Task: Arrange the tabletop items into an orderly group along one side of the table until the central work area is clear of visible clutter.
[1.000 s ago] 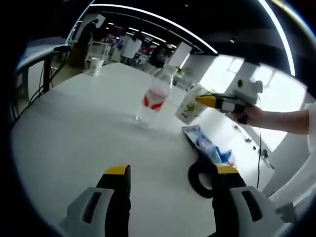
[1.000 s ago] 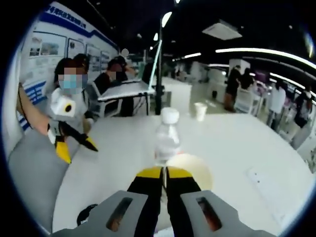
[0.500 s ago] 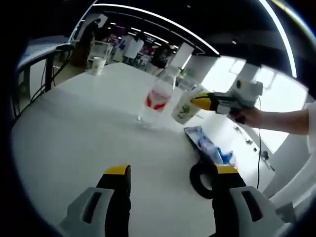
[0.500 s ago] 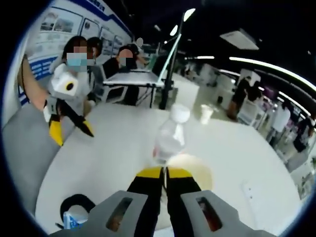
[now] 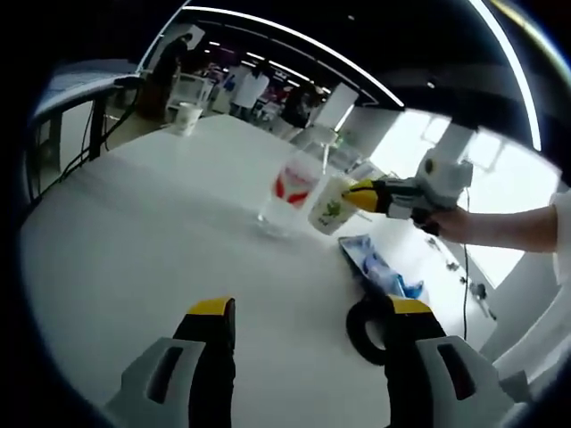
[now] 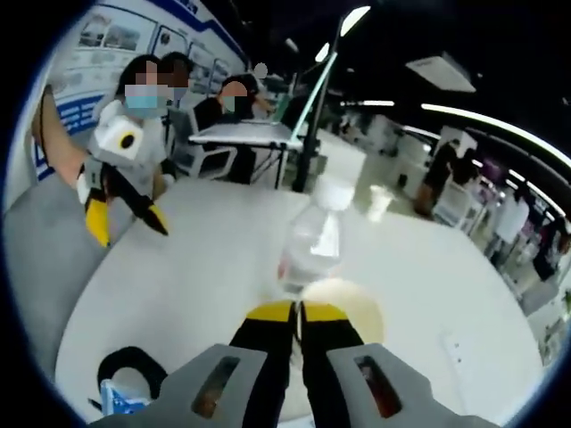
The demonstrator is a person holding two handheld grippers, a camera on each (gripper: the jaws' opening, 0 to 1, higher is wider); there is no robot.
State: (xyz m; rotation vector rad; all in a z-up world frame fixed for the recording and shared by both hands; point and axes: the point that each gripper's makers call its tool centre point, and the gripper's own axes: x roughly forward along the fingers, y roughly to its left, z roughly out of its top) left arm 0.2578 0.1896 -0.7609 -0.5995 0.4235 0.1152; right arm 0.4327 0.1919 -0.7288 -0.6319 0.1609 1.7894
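Left gripper [image 5: 303, 308] jaws spread wide, nothing between them, low over the white table [image 5: 134, 241]. Far paper cup [image 5: 188, 116] at the table's back edge. Mid-table, bottle [image 5: 292, 183] stands upright. Right gripper [image 5: 357, 190] clenched on the rim of a printed cup [image 5: 330, 207], lifted just beside the bottle. Blue packet [image 5: 379, 267] and black ring [image 5: 366, 325] lie nearer the right edge.
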